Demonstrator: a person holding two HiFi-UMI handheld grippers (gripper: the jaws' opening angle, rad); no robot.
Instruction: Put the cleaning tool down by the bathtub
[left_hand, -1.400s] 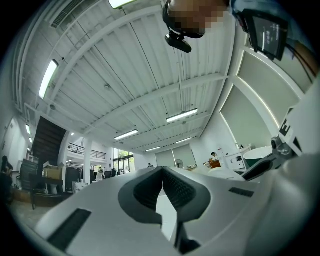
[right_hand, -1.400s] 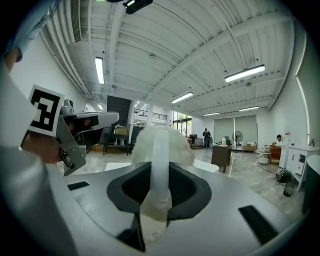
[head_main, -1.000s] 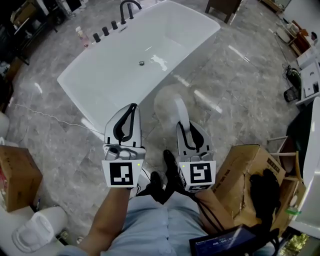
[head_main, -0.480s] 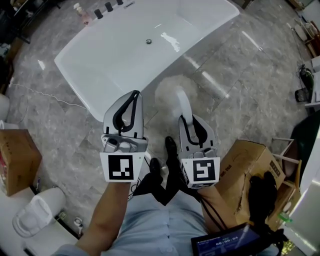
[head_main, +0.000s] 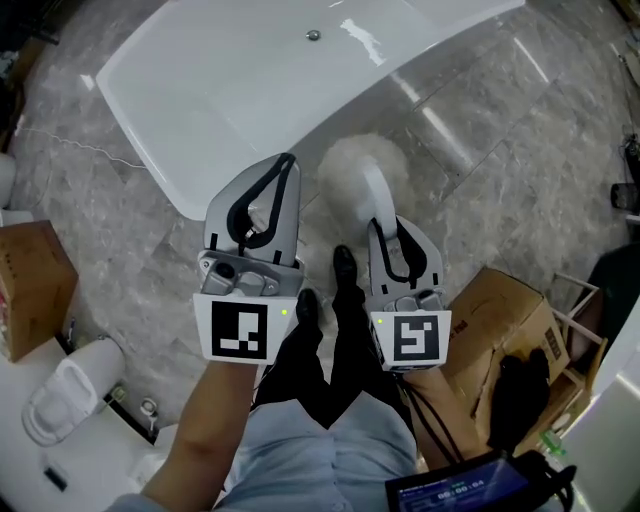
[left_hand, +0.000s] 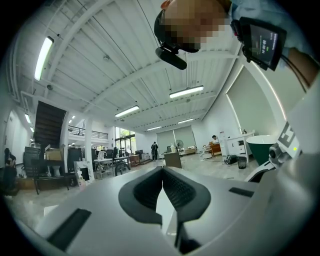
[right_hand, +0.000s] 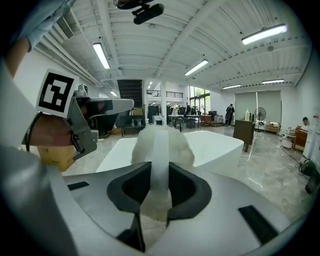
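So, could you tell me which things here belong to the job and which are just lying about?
Job: cleaning tool, clamped in the right gripper; bathtub.
Lying about: cardboard box at left, another at right; left gripper, shut and empty.

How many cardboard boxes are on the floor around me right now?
2. One cardboard box at the head view's left edge, the other at its lower right. More may lie out of frame.

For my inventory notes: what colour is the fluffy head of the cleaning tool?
The fluffy head is white; the head view shows it best.
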